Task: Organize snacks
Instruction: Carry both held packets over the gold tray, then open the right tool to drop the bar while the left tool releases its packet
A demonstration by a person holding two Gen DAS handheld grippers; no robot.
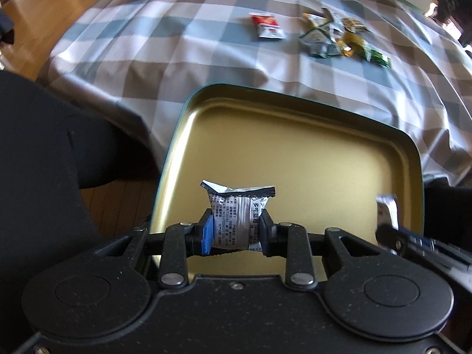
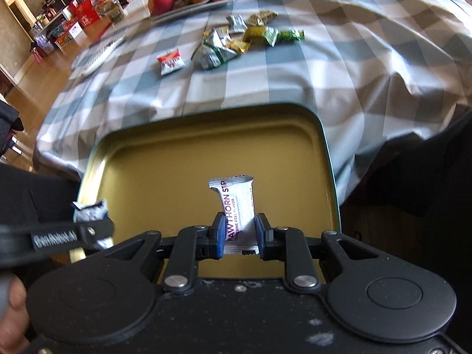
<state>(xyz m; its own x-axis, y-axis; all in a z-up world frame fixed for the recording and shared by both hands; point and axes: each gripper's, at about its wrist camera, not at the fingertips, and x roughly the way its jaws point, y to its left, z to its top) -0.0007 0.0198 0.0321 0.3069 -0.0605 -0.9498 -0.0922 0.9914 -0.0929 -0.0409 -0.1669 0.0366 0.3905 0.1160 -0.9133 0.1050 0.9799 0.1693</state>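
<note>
Both grippers hang over the gold tin tray (image 1: 295,147), apparently poised to drop snacks in. The left gripper (image 1: 236,231) clamps a silver snack packet (image 1: 239,215); the right gripper (image 2: 238,231) pinches a hawthorn strip (image 2: 236,209). More wrapped snacks (image 2: 233,44) wait well beyond on the checked tablecloth (image 2: 339,59).

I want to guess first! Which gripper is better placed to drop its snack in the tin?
Either: the left gripper holds a silver packet, the right gripper a hawthorn strip, both over the tin.
</note>
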